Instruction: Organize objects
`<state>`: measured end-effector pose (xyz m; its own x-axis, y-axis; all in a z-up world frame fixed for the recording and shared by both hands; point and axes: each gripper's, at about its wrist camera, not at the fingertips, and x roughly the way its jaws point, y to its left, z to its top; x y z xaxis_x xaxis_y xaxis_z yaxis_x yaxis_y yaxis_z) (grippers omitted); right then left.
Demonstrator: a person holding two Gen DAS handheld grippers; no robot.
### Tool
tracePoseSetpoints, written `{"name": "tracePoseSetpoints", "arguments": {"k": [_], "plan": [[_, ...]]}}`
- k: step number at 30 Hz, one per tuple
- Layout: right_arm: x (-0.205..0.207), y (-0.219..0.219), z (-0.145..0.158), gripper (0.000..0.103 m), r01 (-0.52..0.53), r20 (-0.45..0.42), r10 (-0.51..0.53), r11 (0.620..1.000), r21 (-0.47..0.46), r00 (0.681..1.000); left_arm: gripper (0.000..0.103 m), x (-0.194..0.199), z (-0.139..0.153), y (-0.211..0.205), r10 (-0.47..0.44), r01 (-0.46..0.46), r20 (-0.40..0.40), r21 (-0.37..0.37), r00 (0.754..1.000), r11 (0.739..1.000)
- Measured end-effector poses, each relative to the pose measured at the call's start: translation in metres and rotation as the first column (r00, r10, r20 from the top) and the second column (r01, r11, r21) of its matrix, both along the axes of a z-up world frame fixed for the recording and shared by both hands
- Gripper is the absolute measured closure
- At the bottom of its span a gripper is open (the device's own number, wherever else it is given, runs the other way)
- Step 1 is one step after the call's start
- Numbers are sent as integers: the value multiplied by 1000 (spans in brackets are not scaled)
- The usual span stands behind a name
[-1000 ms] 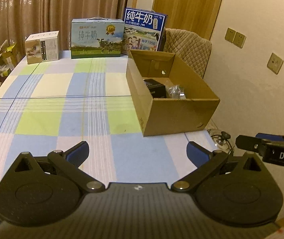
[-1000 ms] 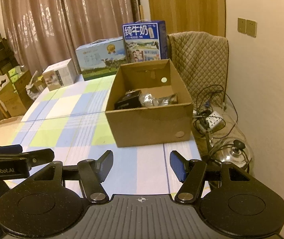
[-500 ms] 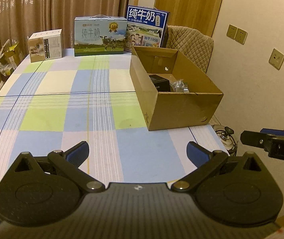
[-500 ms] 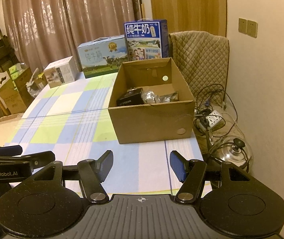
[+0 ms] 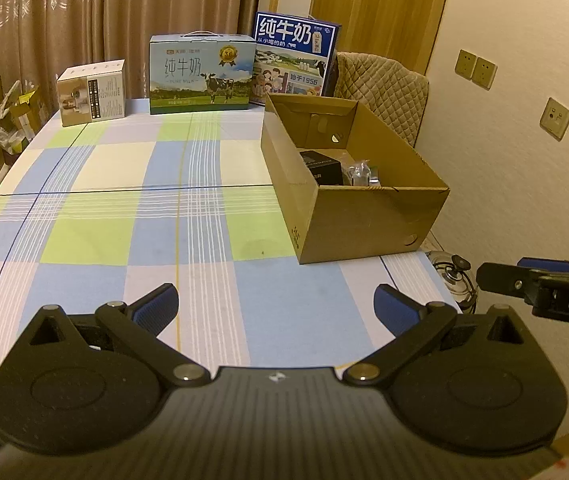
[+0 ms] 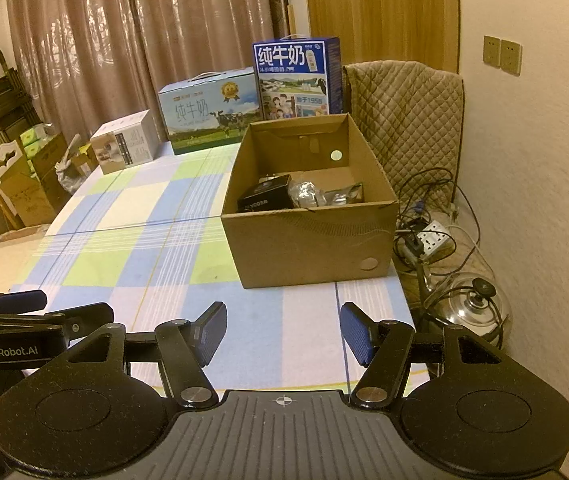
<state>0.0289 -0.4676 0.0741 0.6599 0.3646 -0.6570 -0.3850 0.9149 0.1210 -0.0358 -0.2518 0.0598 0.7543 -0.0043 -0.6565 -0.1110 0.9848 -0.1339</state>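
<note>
my left gripper (image 5: 275, 310) and right gripper (image 6: 283, 330) both spread wide, holding nothing, open brown cardboard box (image 6: 312, 236) ahead on the checked tablecloth (image 5: 124, 208) – black box (image 6: 264, 198) and shiny packets (image 6: 308, 194) inside, "PURE MILK" carton (image 5: 202, 74) behind, "GenRobot.AI" on my left gripper

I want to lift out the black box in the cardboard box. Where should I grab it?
Probably from above, since the cardboard box walls block the sides. Close the right gripper across the black box's narrower width; it lies flat with its top showing, crinkly packets beside it.
</note>
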Motion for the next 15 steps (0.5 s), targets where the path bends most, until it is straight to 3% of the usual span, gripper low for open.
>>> {"name": "tracePoseSetpoints", "arguments": {"k": [15], "plan": [[-1,2,0,43,-3,2,3,1000,1,1000,1,1,1,0,-1,1,4,-2,1000,1000]]}}
